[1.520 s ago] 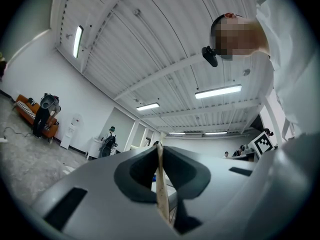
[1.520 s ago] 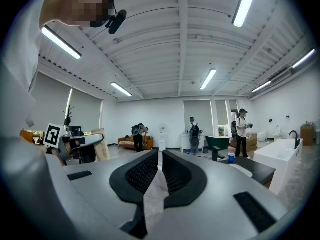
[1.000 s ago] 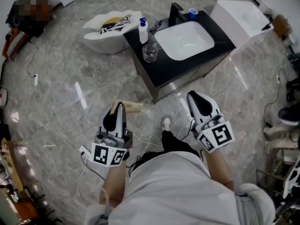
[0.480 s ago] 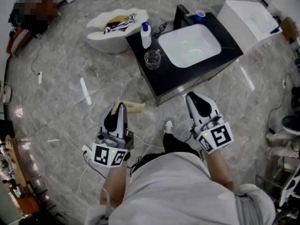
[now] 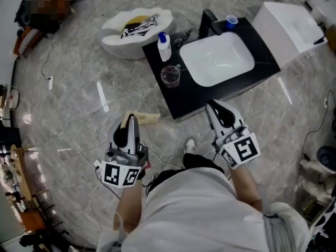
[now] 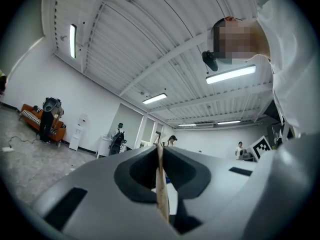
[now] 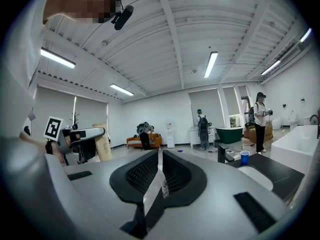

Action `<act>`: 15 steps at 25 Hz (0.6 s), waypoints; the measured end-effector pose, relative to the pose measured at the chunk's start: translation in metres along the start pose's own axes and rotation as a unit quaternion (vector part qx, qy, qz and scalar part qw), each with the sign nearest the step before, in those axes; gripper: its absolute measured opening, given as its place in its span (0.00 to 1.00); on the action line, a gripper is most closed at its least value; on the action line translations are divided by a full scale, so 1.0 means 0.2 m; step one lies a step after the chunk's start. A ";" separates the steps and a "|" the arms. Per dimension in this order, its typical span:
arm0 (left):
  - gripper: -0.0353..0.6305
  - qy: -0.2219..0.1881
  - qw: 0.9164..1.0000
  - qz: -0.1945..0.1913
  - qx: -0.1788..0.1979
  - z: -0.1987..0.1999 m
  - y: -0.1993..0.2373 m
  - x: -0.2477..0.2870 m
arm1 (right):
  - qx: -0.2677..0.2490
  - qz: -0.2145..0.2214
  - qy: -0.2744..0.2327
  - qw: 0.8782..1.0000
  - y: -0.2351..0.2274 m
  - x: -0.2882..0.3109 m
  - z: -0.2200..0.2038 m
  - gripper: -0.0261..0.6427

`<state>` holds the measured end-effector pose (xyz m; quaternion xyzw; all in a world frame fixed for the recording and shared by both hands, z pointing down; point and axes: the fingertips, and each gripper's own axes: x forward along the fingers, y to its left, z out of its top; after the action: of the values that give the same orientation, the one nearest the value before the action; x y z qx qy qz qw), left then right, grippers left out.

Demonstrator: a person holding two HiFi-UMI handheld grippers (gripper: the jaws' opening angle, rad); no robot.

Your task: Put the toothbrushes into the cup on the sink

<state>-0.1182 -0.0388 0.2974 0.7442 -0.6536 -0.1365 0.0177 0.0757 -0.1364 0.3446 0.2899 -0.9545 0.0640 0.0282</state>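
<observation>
A clear glass cup [image 5: 170, 76] stands on the black sink counter [image 5: 184, 96], left of the white basin [image 5: 218, 59]. My left gripper [image 5: 131, 117] is over the floor, short of the counter's near-left corner. It is shut on a beige toothbrush [image 5: 143, 119] whose end sticks out to the right; in the left gripper view it shows as a thin beige strip [image 6: 161, 184] pinched in the left gripper [image 6: 160, 151]. My right gripper [image 5: 211, 105] reaches the counter's front edge. In the right gripper view the right gripper [image 7: 160, 156] is shut on a pale see-through toothbrush [image 7: 152, 189].
On the counter stand a white soap bottle with a blue cap [image 5: 164, 46], a black tap [image 5: 208, 20] and a small blue cup [image 5: 231, 20]. A white tub [image 5: 137, 25] with cloths sits on the marble floor beyond. A white block [image 5: 289, 22] adjoins the counter's right. Cables cross the floor.
Both grippers have moved forward toward the sink counter, which now sits closer and lower in the head view. Each still grips its toothbrush as before.
</observation>
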 end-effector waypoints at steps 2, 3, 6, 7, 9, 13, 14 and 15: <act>0.10 0.004 1.000 0.005 -0.001 -0.03 -0.01 0.05 | 0.003 0.006 0.002 1.000 -0.05 0.03 -0.01 0.12; 0.10 0.006 1.000 0.007 -0.002 -0.05 -0.01 0.08 | 0.006 0.008 0.004 1.000 -0.08 0.04 -0.02 0.12; 0.10 0.008 1.000 0.014 0.001 -0.08 -0.03 0.14 | 0.014 0.014 0.004 1.000 -0.15 0.07 -0.04 0.12; 0.10 0.008 1.000 0.017 0.003 -0.08 -0.03 0.16 | 0.016 0.017 0.004 1.000 -0.16 0.08 -0.04 0.11; 0.10 0.008 1.000 0.023 0.008 -0.08 -0.03 0.19 | 0.017 0.023 0.005 1.000 -0.19 0.10 -0.05 0.11; 0.10 0.005 0.999 0.037 0.020 -0.06 -0.02 0.22 | 0.020 0.036 0.009 0.999 -0.23 0.12 -0.07 0.11; 0.10 0.004 0.999 0.041 0.022 -0.05 -0.02 0.22 | 0.020 0.039 0.008 0.999 -0.24 0.13 -0.07 0.11; 0.10 0.003 0.999 0.045 0.024 -0.05 -0.02 0.22 | 0.020 0.043 0.008 0.999 -0.24 0.14 -0.07 0.12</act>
<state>-0.1080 -0.0828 0.2979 0.7147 -0.6895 -0.1173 0.0079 0.0788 -0.1897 0.3656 0.2485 -0.9644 0.0861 0.0272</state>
